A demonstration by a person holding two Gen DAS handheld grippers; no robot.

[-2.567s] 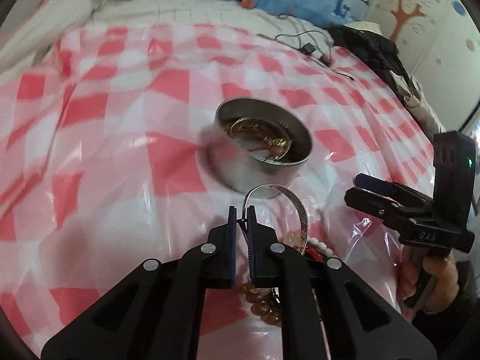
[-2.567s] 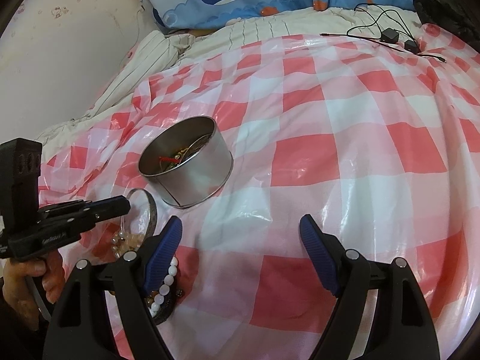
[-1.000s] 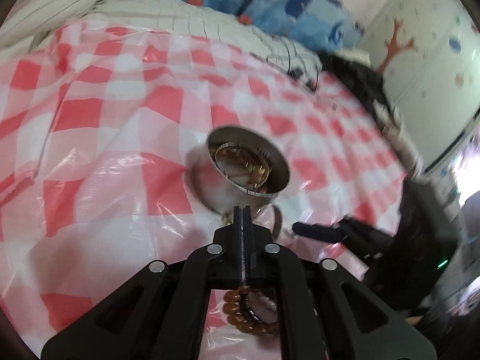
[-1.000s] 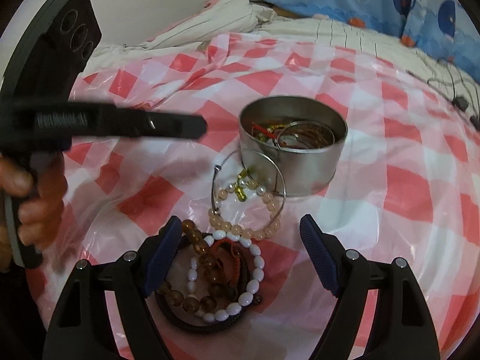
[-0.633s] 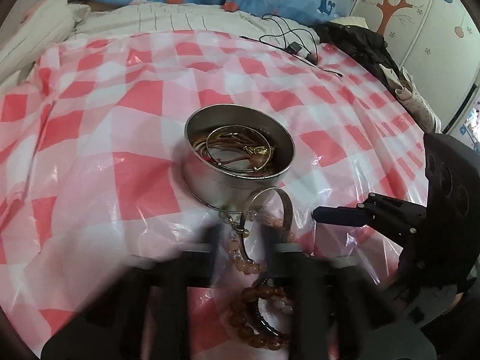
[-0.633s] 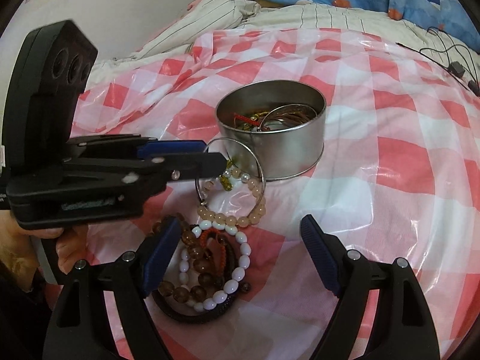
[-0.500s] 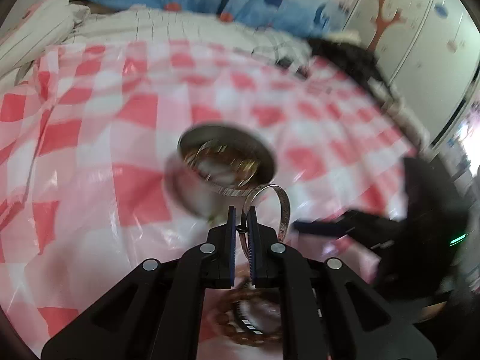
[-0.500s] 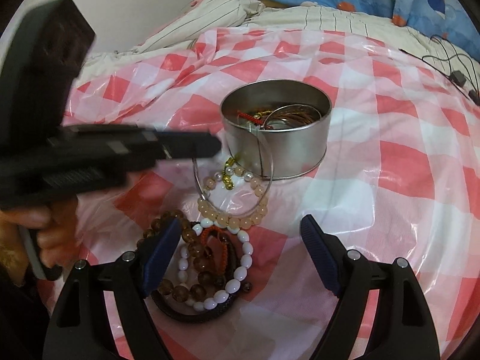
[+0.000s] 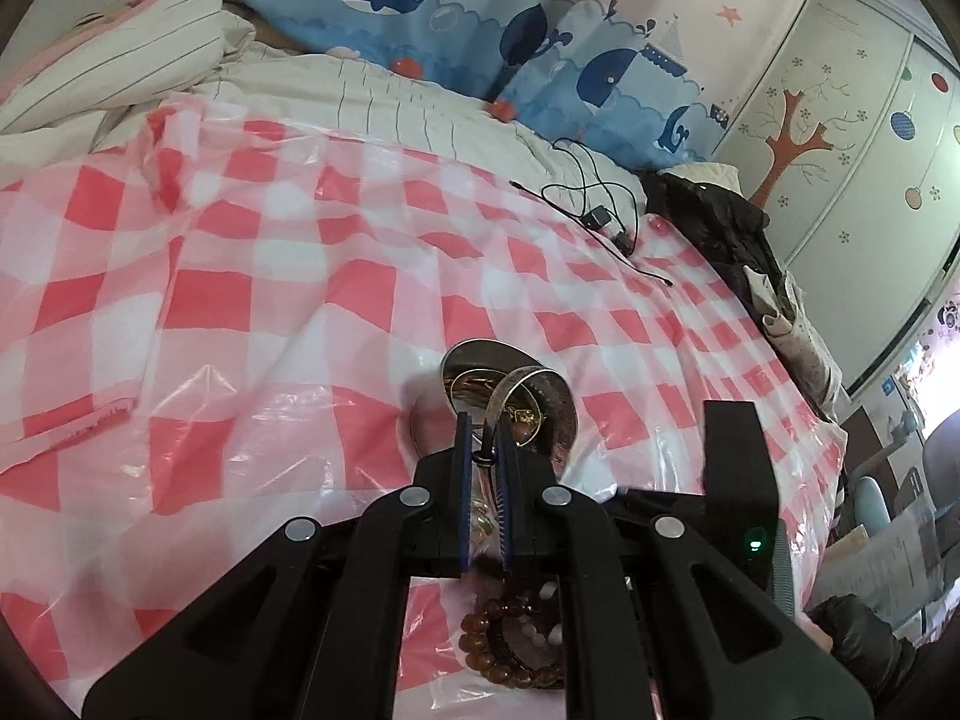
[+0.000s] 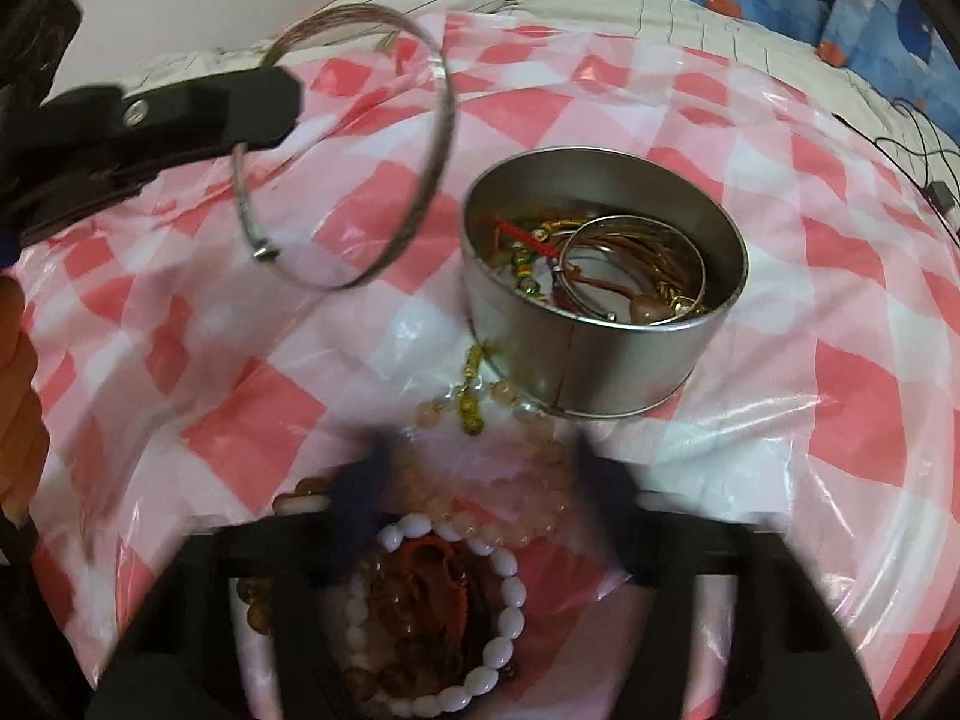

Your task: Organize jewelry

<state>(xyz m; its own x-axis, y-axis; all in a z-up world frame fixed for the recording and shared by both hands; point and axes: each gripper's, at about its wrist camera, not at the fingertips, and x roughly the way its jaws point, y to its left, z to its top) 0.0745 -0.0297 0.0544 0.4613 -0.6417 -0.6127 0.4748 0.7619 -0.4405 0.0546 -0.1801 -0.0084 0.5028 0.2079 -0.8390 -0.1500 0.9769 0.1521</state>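
Observation:
My left gripper [image 9: 483, 435] is shut on a thin silver wire bangle [image 10: 441, 120] and holds it in the air. In the right wrist view that bangle hangs left of and above the round metal tin [image 10: 600, 372]. In the left wrist view the bangle [image 9: 525, 375] overlaps the tin's rim [image 9: 474, 351]. The tin holds bangles, a red cord and gold pieces. My right gripper [image 10: 480, 474] is blurred, its jaws closing over the bead pile. A pale peach bead bracelet [image 10: 540, 507] lies between them, and a white bead bracelet [image 10: 510, 606] lies just behind.
A red-and-white checked plastic sheet [image 9: 240, 300] covers the bed. A brown bead bracelet [image 9: 510, 669] and a gold charm [image 10: 470, 414] lie by the tin. A black cable with a plug [image 9: 600, 216] and dark clothing [image 9: 720, 222] sit at the far right.
The left gripper has lifted the wire bangle off the pile, up and to the left in the right wrist view. The right gripper's jaws have swung inward over the beads.

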